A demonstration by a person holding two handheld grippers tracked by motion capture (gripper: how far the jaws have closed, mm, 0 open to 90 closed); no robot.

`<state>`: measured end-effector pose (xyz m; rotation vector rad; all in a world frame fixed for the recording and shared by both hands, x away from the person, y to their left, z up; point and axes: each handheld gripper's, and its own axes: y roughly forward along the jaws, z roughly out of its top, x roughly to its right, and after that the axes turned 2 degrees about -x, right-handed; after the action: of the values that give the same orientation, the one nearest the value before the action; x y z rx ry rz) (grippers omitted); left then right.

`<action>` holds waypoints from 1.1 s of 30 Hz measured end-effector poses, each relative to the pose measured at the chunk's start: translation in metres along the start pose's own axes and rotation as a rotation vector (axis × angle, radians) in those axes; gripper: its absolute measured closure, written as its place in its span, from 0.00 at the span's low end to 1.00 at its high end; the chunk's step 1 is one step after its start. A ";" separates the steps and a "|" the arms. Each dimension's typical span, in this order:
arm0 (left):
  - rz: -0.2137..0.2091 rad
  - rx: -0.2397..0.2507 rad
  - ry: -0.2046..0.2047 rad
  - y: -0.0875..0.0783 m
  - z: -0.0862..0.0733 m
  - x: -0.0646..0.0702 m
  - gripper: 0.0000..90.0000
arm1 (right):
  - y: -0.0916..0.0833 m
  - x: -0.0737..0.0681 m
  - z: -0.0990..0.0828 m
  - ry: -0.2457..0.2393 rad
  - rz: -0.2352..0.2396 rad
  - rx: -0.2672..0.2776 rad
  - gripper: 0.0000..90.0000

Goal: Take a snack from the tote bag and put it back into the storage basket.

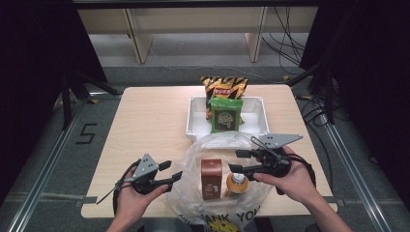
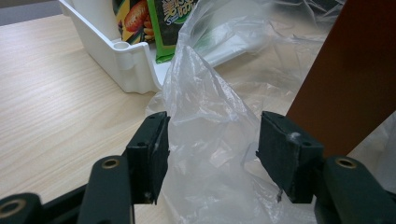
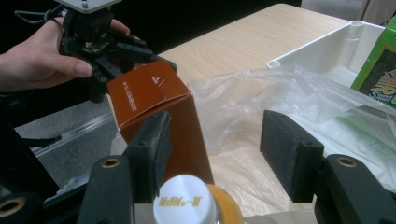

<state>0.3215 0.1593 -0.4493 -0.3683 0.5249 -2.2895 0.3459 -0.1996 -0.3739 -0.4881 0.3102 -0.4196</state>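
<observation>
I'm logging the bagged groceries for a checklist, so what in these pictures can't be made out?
- High view: plastic bag print, cut off by the bottom edge.
- High view: brown box label, too small.
- Right gripper view: bottle body, cut off below its white cap.
- Left gripper view: chip packet, hidden behind the white tray wall.

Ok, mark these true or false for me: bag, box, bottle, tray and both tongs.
1. The brown box stands upright inside the clear plastic bag. True.
2. The bottle beside the box has a black cap. False: the cap is white.
3. The left tongs have bag film between open jaws. True.
4. The white tray holds nothing. False: a green packet and an orange-black snack bag stand in it.
5. The right tongs are clamped on the bottle. False: the jaws stand apart above its cap.
</observation>
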 end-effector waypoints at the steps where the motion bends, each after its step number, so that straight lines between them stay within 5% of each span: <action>1: 0.000 0.000 -0.001 0.000 0.000 0.000 0.47 | 0.000 0.001 0.000 -0.013 -0.003 -0.002 0.47; 33: -0.007 0.000 -0.008 0.001 0.000 -0.001 0.47 | 0.005 -0.003 -0.031 0.009 0.022 -0.065 0.39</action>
<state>0.3232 0.1590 -0.4498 -0.3797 0.5198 -2.2935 0.3327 -0.2061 -0.4015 -0.5457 0.3379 -0.3912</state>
